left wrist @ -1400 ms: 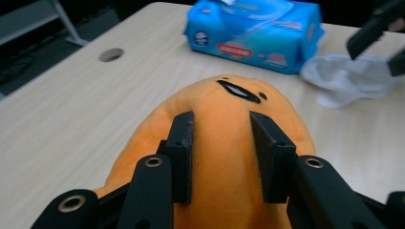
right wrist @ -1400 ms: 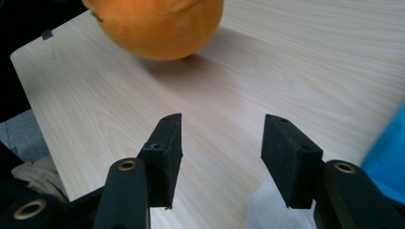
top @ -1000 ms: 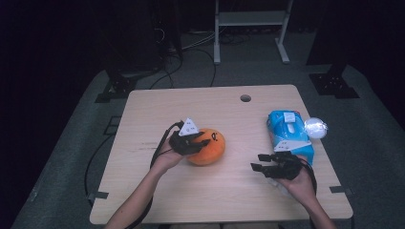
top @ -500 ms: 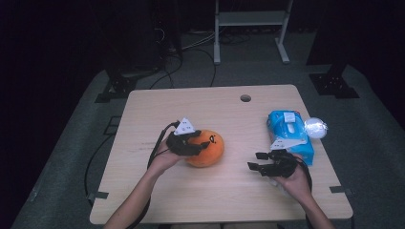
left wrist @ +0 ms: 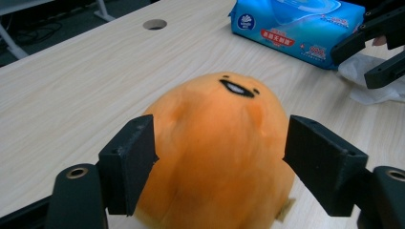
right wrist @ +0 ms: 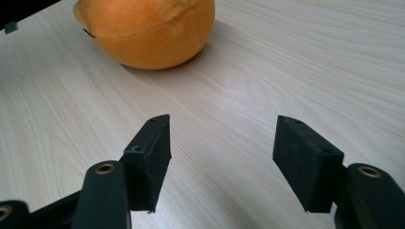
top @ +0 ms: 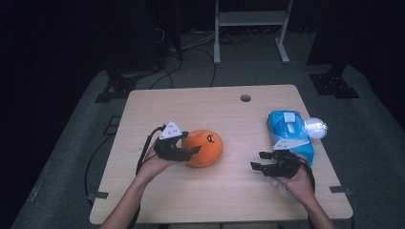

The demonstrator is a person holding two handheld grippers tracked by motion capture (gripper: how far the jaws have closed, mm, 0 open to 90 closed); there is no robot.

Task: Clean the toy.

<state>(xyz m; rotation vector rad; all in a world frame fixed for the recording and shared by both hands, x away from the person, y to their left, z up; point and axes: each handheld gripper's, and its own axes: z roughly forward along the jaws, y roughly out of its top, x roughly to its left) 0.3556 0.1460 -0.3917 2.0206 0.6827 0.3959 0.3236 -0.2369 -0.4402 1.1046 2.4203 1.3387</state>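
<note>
In the left gripper view the left gripper (left wrist: 219, 157) has its two black jaws standing either side of the orange plush toy (left wrist: 219, 157); the jaws have just been opening, and the toy sits between them, with the left pad at the toy's flank and a small gap at the right pad, so nothing is clamped; the toy rests on the wooden table (left wrist: 71, 81), its stitched face toward the upper middle of the frame; beyond it, at the upper right, lies a blue wipes pack (left wrist: 296, 24) with a crumpled white tissue (left wrist: 372, 86) below it at the right edge. In the right gripper view the right gripper (right wrist: 222, 157) has its jaws wide, having just been opening, with bare table between them; the orange toy sits in the upper left of that frame, well apart. In the high view the left gripper (top: 184, 150) is left of centre against the toy (top: 205, 147); the right gripper (top: 260, 167) is at lower right, just below the blue pack (top: 289, 131); a shiny round thing (top: 315, 128) lies beside the pack.
</note>
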